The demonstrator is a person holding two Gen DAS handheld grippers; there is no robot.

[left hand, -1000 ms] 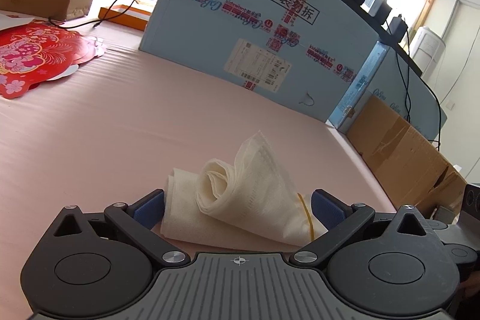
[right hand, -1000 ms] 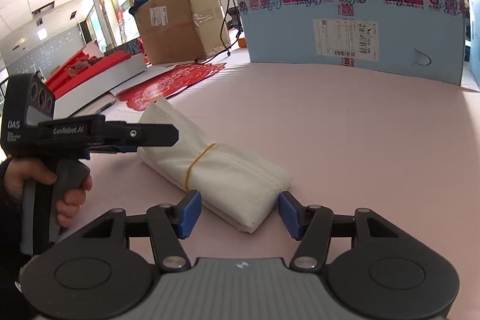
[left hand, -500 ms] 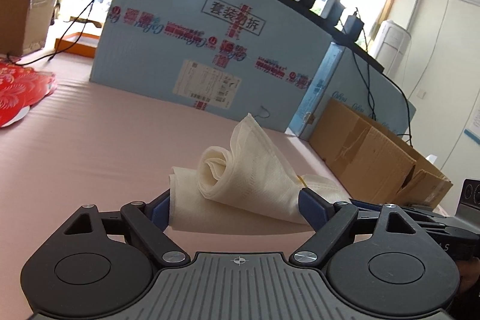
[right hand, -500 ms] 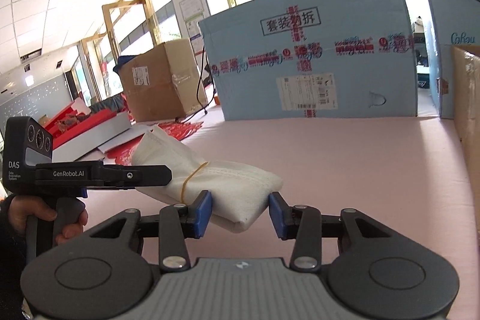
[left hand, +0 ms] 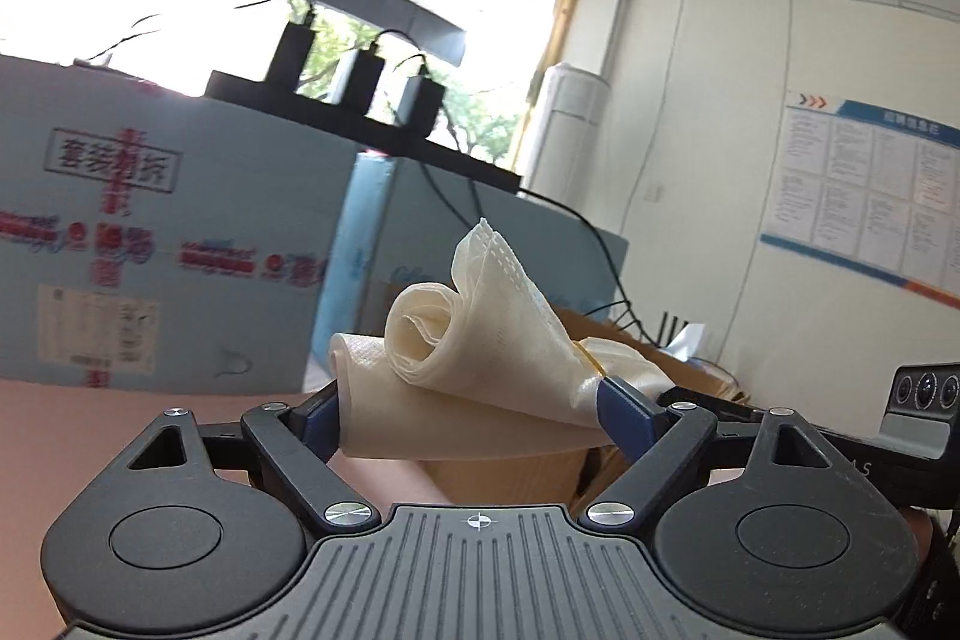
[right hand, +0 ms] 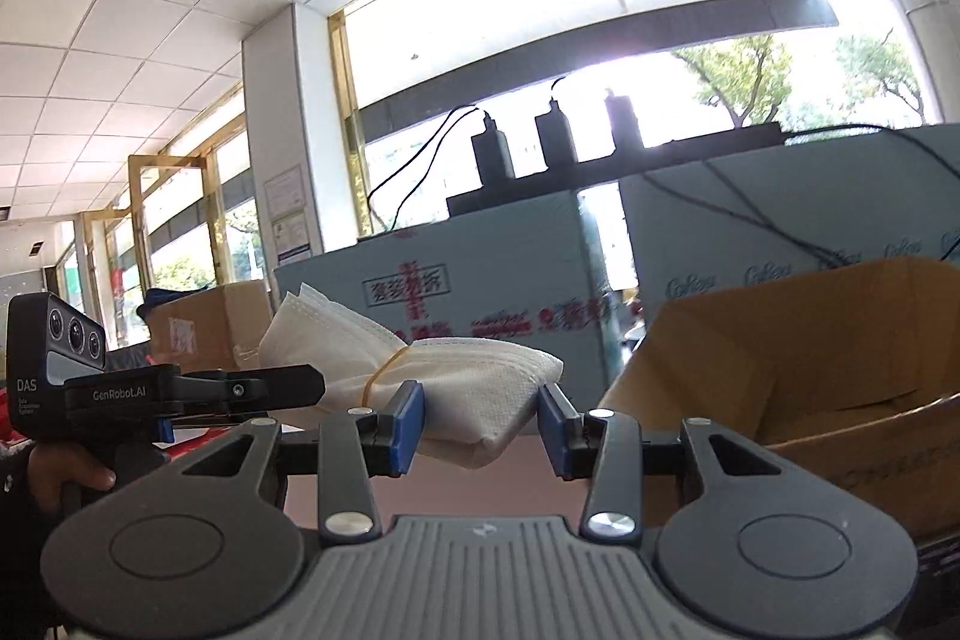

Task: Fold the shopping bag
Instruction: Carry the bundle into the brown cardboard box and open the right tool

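The rolled white non-woven shopping bag (left hand: 480,370), bound around its middle by a thin yellow rubber band (right hand: 384,370), was held up in the air between the two grippers, clear of the pink table (left hand: 72,430) that showed below it. In the left wrist view the left gripper (left hand: 474,412) had its blue-padded fingers (left hand: 624,412) set wide, one on each side of the bundle's open end, where the fabric curled into a spiral and a loose corner stood up; both pads pressed against the cloth. In the right wrist view the right gripper (right hand: 477,427) took the opposite, folded end: its left blue pad touched the fabric, while whether the right pad met the cloth could not be told, since a small gap seemed to show below the fold. The left gripper (right hand: 180,391) appeared there too, a black handle with a three-lens camera block, held by a person's hand (right hand: 66,478), its fingers reaching to the far end of the bag. Behind the bag stood a large light blue cardboard box with red tape and a printed label (left hand: 150,274), with a black power strip and adapters on top, and to the right an open brown cardboard box (right hand: 810,358) sat just beside the bag's folded end.
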